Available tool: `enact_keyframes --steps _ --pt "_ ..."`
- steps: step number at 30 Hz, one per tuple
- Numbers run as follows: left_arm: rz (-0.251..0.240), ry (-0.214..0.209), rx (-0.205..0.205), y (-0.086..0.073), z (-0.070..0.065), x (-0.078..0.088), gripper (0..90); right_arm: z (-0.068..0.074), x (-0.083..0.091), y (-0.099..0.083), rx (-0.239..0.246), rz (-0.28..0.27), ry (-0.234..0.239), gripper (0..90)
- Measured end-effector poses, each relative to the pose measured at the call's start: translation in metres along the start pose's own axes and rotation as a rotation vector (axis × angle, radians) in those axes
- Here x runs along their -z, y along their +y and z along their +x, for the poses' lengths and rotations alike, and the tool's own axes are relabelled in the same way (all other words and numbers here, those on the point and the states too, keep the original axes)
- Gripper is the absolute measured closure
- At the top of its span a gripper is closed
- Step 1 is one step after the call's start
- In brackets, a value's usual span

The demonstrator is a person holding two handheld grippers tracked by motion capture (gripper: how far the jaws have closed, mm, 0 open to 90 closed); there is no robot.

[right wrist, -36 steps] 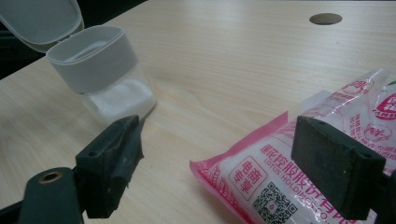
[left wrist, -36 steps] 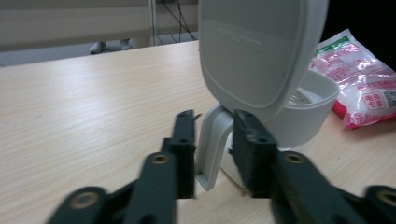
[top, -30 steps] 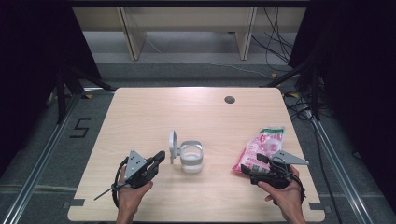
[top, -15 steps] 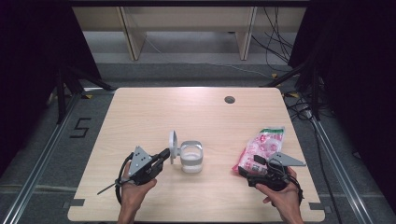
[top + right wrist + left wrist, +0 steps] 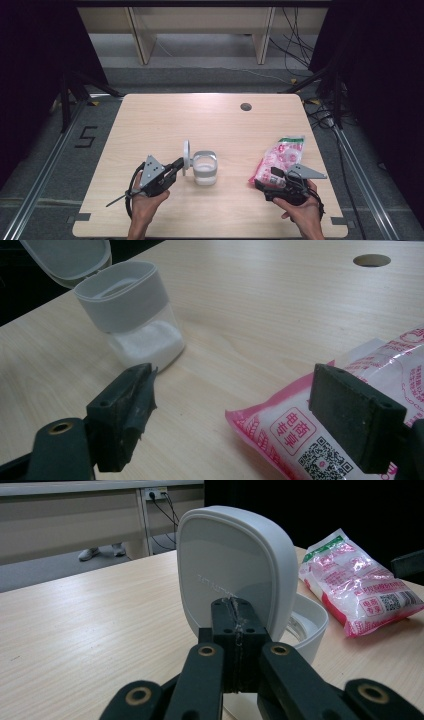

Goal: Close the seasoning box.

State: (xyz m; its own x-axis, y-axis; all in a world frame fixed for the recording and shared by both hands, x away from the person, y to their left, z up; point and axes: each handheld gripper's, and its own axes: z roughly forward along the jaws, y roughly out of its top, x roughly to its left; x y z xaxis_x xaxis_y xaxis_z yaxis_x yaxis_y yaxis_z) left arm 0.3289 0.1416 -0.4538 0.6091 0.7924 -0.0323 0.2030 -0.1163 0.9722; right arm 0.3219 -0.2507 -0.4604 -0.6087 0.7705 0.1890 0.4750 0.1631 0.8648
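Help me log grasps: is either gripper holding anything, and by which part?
Nothing is held. The left gripper is shut just before the container's raised lid; the right gripper is open at the pink bag.

Raised lid point(image 5: 232, 560) hides most of the container point(image 5: 307, 625).

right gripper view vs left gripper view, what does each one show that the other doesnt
Right gripper view alone: the white powder in the container's clear base, the round hole in the table, and the right gripper with its jaws open around the near corner of the pink bag, not pressing it.

Left gripper view alone: the left gripper with its jaws shut and empty, just short of the raised lid's outer face, plus the wall and wall socket behind.

Both: the container, its hinged lid, the pink bag and the wooden table.
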Motion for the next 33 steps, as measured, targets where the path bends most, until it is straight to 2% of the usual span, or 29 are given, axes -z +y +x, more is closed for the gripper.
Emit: enact_keyframes --steps 2,3,8,9,11,12,15,16,20,23,24,27,28,29,31,33 --pt "-0.004 -0.004 0.010 -0.001 -0.002 -0.001 89.1 0.000 0.000 0.000 0.000 -0.001 0.002 19.7" --pt "0.003 -0.004 -0.002 -0.001 -0.002 -0.001 89.1 0.000 0.000 0.000 0.004 -0.002 0.001 19.7" --pt "-0.001 -0.017 -0.007 0.000 -0.003 -0.004 89.0 0.001 -0.001 -0.001 -0.005 -0.004 0.009 19.6" --pt "-0.003 -0.018 -0.004 0.000 -0.004 -0.005 89.0 0.001 -0.001 -0.001 -0.018 -0.004 0.021 19.7" --pt "-0.006 -0.019 0.010 0.000 -0.006 -0.005 88.8 0.001 -0.001 -0.001 -0.014 -0.005 0.023 19.7" --pt "0.001 -0.015 -0.010 0.001 -0.006 -0.004 88.8 0.000 0.000 -0.001 0.001 -0.005 0.007 19.8" --pt "0.001 -0.020 -0.010 0.002 -0.008 -0.005 88.6 0.003 0.000 -0.002 -0.047 0.010 0.012 19.8" --pt "-0.001 -0.024 -0.016 0.003 -0.010 -0.006 88.6 0.002 -0.001 -0.002 -0.029 0.004 0.006 19.9" --pt "-0.007 -0.030 -0.008 0.004 -0.014 -0.007 88.5 0.004 0.000 -0.002 -0.053 0.006 0.020 19.9" --pt "-0.019 -0.051 -0.019 0.005 -0.017 -0.008 86.8 0.003 -0.001 -0.002 -0.033 0.003 0.008 19.9" --pt "-0.010 -0.053 -0.022 0.005 -0.019 -0.006 85.6 0.003 0.000 -0.002 -0.031 0.023 -0.001 19.9" --pt "-0.015 -0.073 -0.016 0.005 -0.020 -0.006 77.5 0.003 0.000 -0.002 -0.036 0.023 0.001 19.9" --pt "-0.020 -0.093 0.003 0.004 -0.021 -0.006 75.2 0.003 0.000 -0.002 -0.028 0.022 -0.002 19.9" --pt "-0.020 -0.093 0.003 0.004 -0.021 -0.006 72.7 0.003 0.000 -0.003 -0.036 0.024 0.000 19.9" --pt "-0.019 -0.115 0.028 0.004 -0.024 -0.004 65.6 0.003 0.000 -0.003 -0.037 0.026 -0.001 19.8" --pt "-0.007 -0.103 0.021 0.004 -0.025 -0.002 58.5 0.001 0.000 -0.003 -0.003 0.020 -0.001 19.9"
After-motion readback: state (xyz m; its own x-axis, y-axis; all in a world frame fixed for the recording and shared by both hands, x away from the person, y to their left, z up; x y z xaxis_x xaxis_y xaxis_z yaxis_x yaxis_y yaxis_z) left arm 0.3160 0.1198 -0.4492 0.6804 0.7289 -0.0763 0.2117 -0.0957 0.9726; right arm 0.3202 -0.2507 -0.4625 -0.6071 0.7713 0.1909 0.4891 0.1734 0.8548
